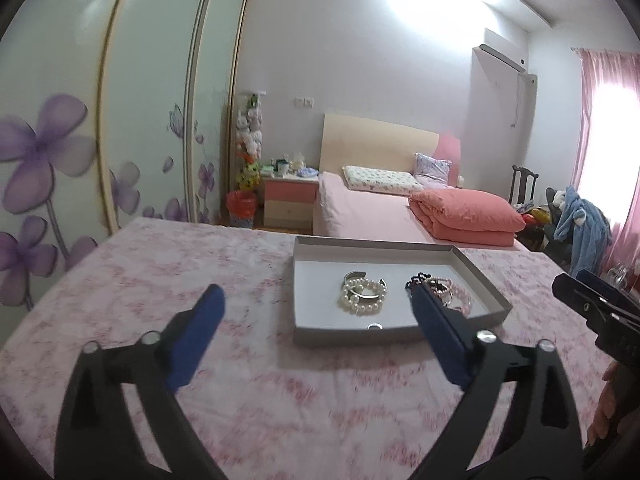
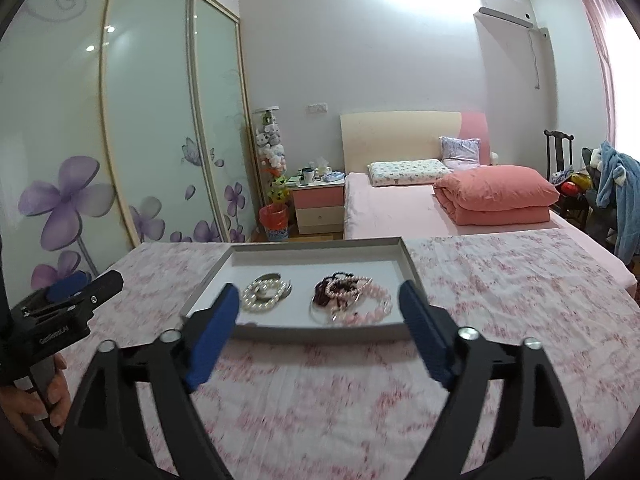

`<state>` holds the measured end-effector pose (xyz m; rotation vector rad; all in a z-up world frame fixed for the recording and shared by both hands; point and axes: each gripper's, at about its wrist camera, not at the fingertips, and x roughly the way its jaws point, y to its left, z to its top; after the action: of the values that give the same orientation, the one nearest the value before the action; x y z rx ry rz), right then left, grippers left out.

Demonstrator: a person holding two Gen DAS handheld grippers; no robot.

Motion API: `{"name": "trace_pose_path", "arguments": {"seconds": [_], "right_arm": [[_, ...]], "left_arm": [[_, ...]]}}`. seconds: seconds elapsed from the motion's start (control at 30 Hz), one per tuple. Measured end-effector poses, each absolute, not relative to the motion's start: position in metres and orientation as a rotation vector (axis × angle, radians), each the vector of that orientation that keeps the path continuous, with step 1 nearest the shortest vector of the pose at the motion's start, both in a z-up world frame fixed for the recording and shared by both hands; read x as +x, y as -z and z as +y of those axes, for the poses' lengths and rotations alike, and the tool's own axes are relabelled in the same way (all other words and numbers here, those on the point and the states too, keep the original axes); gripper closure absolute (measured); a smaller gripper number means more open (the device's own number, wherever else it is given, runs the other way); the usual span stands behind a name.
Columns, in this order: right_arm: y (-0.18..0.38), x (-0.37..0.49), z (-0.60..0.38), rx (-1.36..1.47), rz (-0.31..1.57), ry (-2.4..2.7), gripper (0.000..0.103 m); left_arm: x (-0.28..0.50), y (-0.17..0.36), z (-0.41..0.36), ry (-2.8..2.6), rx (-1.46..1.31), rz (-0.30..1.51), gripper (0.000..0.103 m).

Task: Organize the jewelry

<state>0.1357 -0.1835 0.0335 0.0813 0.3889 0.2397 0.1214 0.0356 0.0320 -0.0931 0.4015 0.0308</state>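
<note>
Your left gripper (image 1: 318, 300) and your right gripper (image 2: 320, 300) both gape wide, gripping nothing, above the pink floral cloth (image 2: 340, 392). Just ahead sits the shallow grey tray (image 2: 320, 330): white pearl bracelet (image 2: 262, 296) with a silver cuff on its left side, a pink and dark bead tangle (image 2: 352, 298) on its right. The left tool's body carries white lettering (too blurred to read).

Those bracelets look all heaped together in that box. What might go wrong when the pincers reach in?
1. The pink bead strands and dark beads lie tangled, so pinching one may drag the rest.
2. The white pearl bracelet overlaps a silver bangle; both might lift together.
3. The shallow tray sits on soft cloth and may slide.
</note>
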Motion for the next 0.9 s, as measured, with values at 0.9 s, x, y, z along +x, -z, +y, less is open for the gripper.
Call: {"name": "trace_pose_path", "arguments": {"seconds": [0.9], "right_arm": [[-0.010, 0.075, -0.180, 0.066, 0.314, -0.205, 0.002]], "left_arm": [[0.052, -0.014, 0.019, -0.042, -0.041, 0.367, 0.004]]}}
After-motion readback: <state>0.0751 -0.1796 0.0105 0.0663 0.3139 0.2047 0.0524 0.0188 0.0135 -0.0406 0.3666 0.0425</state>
